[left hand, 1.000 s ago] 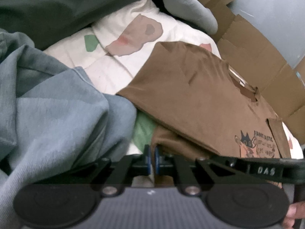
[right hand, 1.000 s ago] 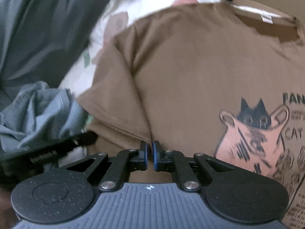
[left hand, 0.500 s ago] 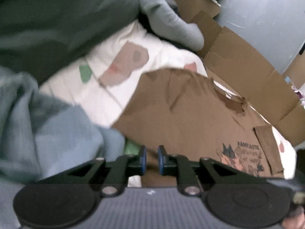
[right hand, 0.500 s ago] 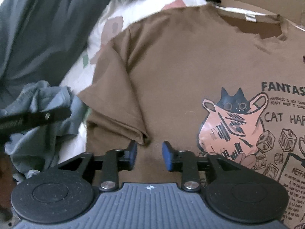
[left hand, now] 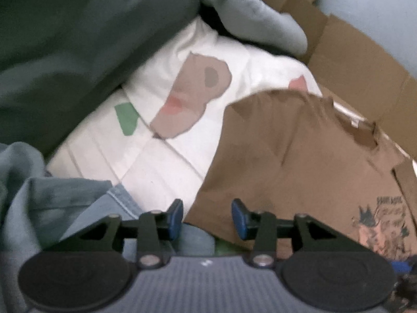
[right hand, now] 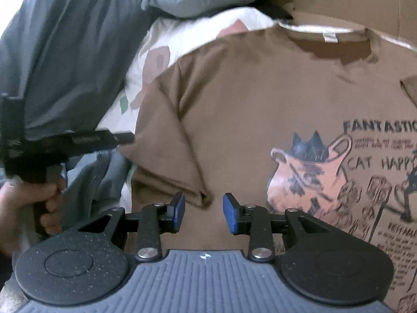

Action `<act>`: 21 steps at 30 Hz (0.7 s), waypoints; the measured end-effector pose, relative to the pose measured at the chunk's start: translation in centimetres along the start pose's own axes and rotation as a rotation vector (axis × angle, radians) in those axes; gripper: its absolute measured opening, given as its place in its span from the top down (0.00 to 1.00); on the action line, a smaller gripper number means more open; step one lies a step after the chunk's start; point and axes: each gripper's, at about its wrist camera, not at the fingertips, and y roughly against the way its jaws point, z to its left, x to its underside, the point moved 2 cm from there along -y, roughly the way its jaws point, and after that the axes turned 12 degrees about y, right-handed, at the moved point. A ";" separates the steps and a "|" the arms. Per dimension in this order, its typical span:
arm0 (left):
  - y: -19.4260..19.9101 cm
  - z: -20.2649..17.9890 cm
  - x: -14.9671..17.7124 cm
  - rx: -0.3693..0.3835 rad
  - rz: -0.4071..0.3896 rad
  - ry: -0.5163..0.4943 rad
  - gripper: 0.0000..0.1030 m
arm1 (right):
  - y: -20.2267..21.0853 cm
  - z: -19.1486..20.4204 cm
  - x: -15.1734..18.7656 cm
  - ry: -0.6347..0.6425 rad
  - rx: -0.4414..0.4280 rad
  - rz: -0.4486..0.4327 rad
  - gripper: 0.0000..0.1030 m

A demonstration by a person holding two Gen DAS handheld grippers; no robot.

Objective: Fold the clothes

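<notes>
One brown T-shirt [right hand: 247, 120] lies spread flat on a white quilt [left hand: 161, 161] with brown, green and pink patches, its collar toward one cardboard box [left hand: 346, 60] at the far side. The right wrist view alone shows the print clearly: a cat in a pink pot [right hand: 302, 172] and the words "FANTASTIC" and "CAT HAPPY", plus the white neck label [right hand: 329, 37] and a sleeve folded in over the body with its cuff [right hand: 200, 195] just ahead of the right gripper [right hand: 203, 215]. That gripper hovers low over the shirt, its two blue pads [right hand: 178, 212] apart with nothing between them. Only this view shows the person's left hand [right hand: 28, 203] gripping the other tool's handle at the left edge. The left wrist view is blurred; it alone shows a blue garment [left hand: 65, 208] bunched at lower left, touching the quilt. The left gripper [left hand: 207, 220] is spread apart and empty, over the shirt's lower edge. One dark green cloth [left hand: 65, 39] and one grey sleeve [left hand: 247, 10] lie beyond the quilt in both views
</notes>
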 end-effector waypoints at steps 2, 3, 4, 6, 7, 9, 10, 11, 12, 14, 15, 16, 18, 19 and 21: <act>-0.5 0.3 0.1 -0.001 0.014 0.003 0.58 | 0.0 -0.1 -0.1 -0.004 -0.002 -0.002 0.64; -0.7 0.4 0.2 0.001 0.020 0.003 0.58 | 0.0 0.0 0.0 -0.003 -0.005 -0.002 0.64; -0.8 0.5 0.4 0.003 0.022 0.001 0.57 | 0.0 0.1 0.0 0.000 -0.008 -0.001 0.64; -0.7 0.5 0.6 0.005 0.020 -0.014 0.57 | -0.1 0.3 0.2 0.007 -0.013 0.000 0.64; -0.7 0.4 0.7 0.004 0.019 -0.021 0.57 | -0.1 0.3 0.3 0.009 -0.011 -0.002 0.64; -0.6 0.4 0.7 0.004 0.016 -0.025 0.57 | -0.2 0.2 0.4 -0.001 -0.009 -0.007 0.65; -0.6 0.5 0.8 0.006 0.013 -0.016 0.57 | -0.3 0.2 0.6 -0.011 -0.013 -0.001 0.64; -0.6 0.5 0.9 0.008 0.009 -0.010 0.57 | -0.5 0.1 0.8 -0.021 -0.017 0.006 0.64; -0.5 0.5 1.0 0.009 0.004 -0.013 0.57 | -0.6 0.2 0.8 -0.021 -0.018 0.012 0.65; -0.5 0.5 1.2 0.015 0.000 -0.022 0.58 | -0.7 0.4 0.9 -0.015 -0.023 0.018 0.64; -0.5 0.6 1.3 0.020 0.000 -0.020 0.58 | -0.7 0.6 0.9 -0.010 -0.027 0.016 0.64; -0.5 0.7 1.3 0.026 0.000 -0.014 0.58 | -0.6 0.7 0.9 -0.004 -0.032 0.014 0.64; -0.4 0.8 1.3 0.034 -0.003 -0.007 0.58 | -0.7 0.9 1.0 0.002 -0.035 0.013 0.64; -0.4 0.8 1.4 0.036 -0.004 -0.008 0.58 | -0.8 0.9 1.1 0.002 -0.032 0.015 0.64; -0.3 0.9 1.4 0.037 -0.004 -0.006 0.59 | -0.9 0.8 1.2 -0.004 -0.027 0.021 0.64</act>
